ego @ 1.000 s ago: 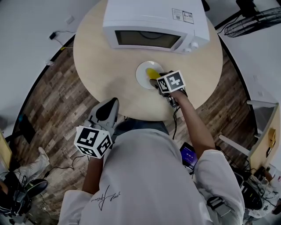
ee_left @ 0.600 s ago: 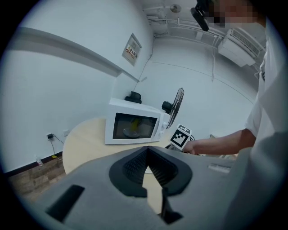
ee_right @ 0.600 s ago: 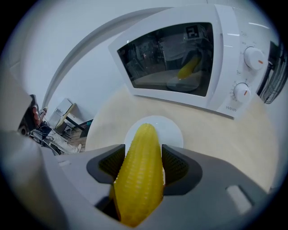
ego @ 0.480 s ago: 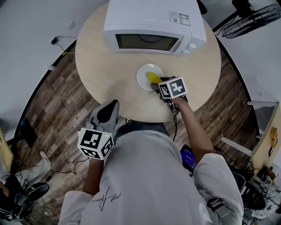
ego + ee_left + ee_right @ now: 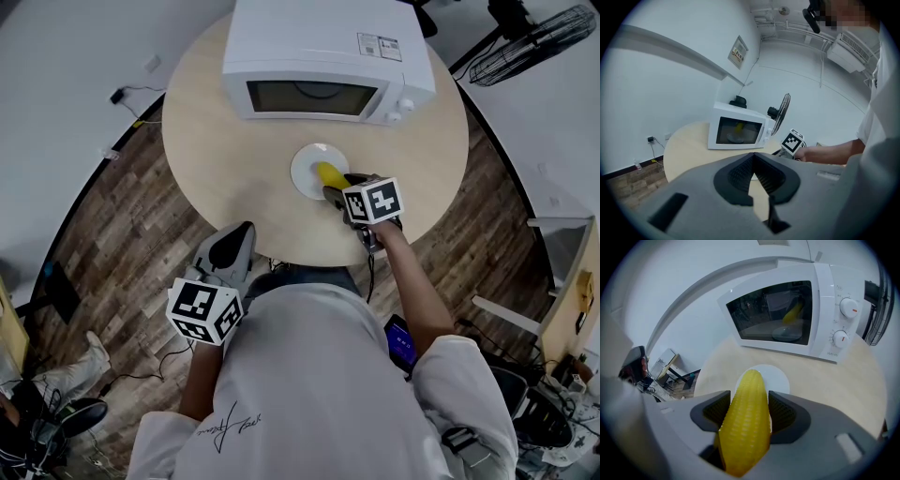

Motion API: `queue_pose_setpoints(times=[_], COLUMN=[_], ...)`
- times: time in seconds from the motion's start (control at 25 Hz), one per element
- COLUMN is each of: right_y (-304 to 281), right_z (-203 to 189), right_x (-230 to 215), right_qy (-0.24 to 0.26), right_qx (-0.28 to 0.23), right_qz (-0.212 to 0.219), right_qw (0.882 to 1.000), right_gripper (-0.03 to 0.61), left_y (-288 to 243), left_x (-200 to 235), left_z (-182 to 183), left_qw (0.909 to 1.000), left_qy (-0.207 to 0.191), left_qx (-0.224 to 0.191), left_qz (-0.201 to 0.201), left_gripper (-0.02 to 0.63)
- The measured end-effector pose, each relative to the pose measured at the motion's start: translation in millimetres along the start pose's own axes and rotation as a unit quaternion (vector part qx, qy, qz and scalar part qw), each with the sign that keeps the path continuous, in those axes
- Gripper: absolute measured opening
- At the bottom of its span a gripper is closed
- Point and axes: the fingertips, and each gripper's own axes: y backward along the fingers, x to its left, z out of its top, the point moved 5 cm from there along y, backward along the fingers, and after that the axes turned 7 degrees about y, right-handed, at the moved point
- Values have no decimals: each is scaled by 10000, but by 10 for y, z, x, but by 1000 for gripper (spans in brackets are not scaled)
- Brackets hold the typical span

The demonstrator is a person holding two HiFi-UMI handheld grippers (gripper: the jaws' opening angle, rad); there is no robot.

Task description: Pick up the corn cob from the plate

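Right gripper (image 5: 749, 414) clamped on the corn cob (image 5: 744, 427) — jaws press on its two sides, and the cob lies lengthwise between them with the pointed tip sticking out forward over the white plate (image 5: 777, 377). In the head view the cob is over the plate's near-right edge; can't tell if it's touching the plate or off it. Plate sits on the round wooden counter (image 5: 225, 159), just in front of the white microwave (image 5: 323, 52), door closed; cob and plate reflect in the door glass. Left gripper (image 5: 753, 174) closed with nothing in it — pads meet at the tips. It's held just off the counter's near edge, well apart from the plate, pointing toward the microwave. Fan (image 5: 525, 42) beyond the counter at far right
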Motion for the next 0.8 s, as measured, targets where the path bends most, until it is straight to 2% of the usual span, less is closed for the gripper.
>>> queue_pose_setpoints(times=[0.8], right_y=[400], right_z=[142], right_x=[226], right_qy=[-214], right_qx=[-748], right_qz=[-127], right_qw=[9969], right_gripper=[268], left_y=[70], left_x=[71], left_z=[149], left_qw=[9997], left_qy=[-74], left_qx=[-223], left_qz=[-66], left_gripper=[-2])
